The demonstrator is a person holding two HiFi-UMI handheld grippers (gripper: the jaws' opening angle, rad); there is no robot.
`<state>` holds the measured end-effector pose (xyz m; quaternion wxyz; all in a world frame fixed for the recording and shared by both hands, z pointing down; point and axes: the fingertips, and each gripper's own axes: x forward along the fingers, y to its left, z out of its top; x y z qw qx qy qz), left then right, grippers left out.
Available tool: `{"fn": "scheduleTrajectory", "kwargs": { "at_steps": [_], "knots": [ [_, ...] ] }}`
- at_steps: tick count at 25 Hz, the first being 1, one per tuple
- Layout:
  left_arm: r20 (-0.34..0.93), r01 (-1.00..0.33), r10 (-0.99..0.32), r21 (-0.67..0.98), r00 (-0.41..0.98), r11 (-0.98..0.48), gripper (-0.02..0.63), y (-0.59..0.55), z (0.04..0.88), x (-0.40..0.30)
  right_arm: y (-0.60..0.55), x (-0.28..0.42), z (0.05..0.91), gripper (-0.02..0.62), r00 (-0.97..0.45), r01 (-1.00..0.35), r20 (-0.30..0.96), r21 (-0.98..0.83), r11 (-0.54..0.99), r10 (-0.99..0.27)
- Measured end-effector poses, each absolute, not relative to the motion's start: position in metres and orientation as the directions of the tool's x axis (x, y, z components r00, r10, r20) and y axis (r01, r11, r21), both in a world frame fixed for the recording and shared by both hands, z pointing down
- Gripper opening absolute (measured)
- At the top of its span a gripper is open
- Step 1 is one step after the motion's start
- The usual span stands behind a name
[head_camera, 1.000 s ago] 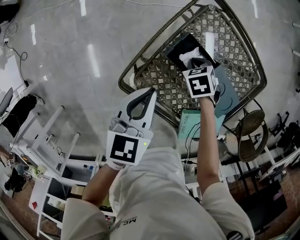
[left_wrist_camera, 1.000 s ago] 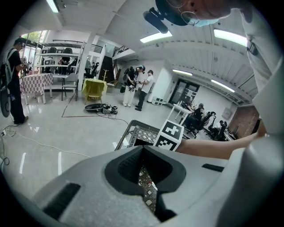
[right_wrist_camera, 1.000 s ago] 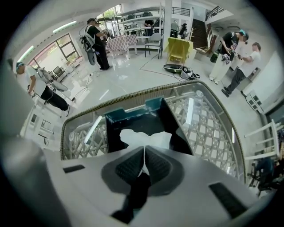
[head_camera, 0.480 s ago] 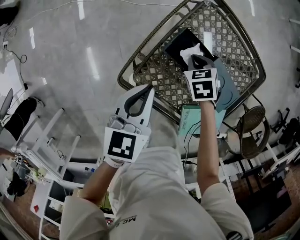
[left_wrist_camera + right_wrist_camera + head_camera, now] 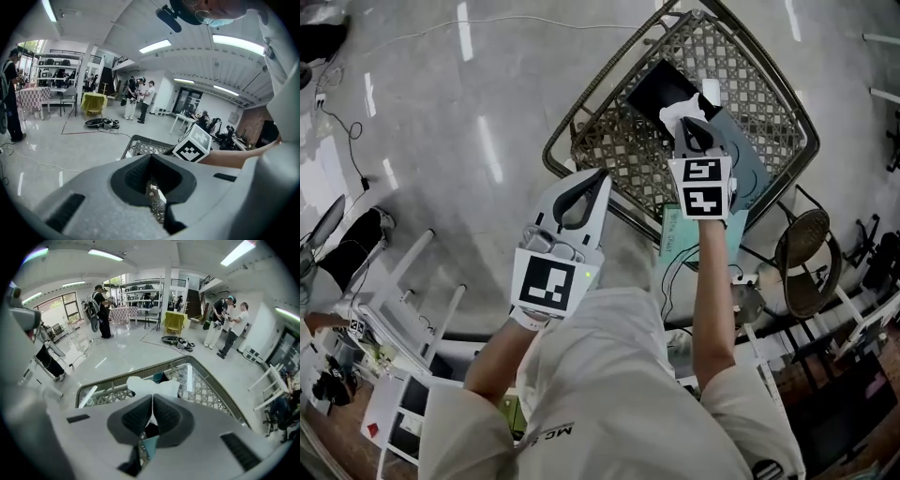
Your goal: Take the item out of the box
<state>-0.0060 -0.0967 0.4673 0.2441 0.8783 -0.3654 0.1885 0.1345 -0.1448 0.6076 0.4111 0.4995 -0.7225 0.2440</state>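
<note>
An open black box (image 5: 649, 86) lies on a lattice-topped table (image 5: 609, 150). A crumpled white item (image 5: 678, 111) sticks out of the box's near right corner. My right gripper (image 5: 692, 122) is shut on that white item (image 5: 152, 386), whose edge runs down between the closed jaws (image 5: 153, 398). My left gripper (image 5: 598, 180) hangs over the table's near left edge, shut, with nothing between its jaws (image 5: 152, 157). The right gripper's marker cube (image 5: 197, 145) shows in the left gripper view.
A grey-blue flat piece (image 5: 752, 183) lies under my right wrist, and a white strip (image 5: 710, 91) lies beside the box. A teal box (image 5: 677, 242) and a round wicker chair (image 5: 806, 258) stand near the table. White racks (image 5: 403, 300) stand at the left. People (image 5: 229, 324) stand further off.
The right gripper, still shut on the white item, has shifted slightly up the picture and the item sits further out of the box. The left gripper has barely moved.
</note>
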Motion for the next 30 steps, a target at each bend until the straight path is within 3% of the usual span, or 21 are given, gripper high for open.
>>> {"fn": "scheduleTrajectory", "kwargs": {
  "at_steps": [30],
  "knots": [
    [0.352, -0.749, -0.671, 0.162, 0.652, -0.642, 0.025, -0.06, 0.34, -0.052, -0.064, 0.139, 0.372, 0.021, -0.104, -0.978, 0.505, 0.104, 0.18, -0.857]
  ]
}}
